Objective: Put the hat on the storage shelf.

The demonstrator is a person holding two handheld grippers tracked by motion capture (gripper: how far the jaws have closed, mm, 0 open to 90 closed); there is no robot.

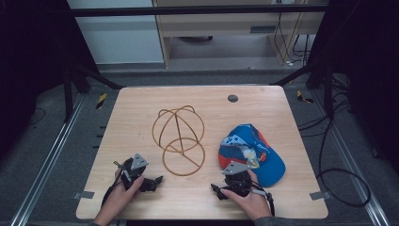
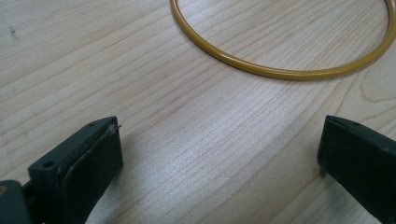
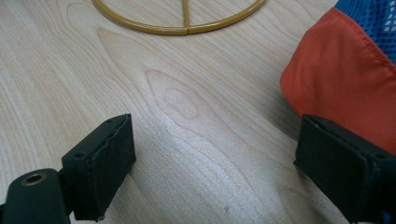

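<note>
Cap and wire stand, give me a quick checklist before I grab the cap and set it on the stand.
1. Left gripper open: ok.
2. Right gripper open: ok.
3. Both grippers empty: ok.
4. Blue and orange cap free of the wire hat stand, lying beside it: ok.
5. Cap near the right gripper: ok, orange brim by one jaw.
6. Stand sits steady on the table: cannot tell.
</note>
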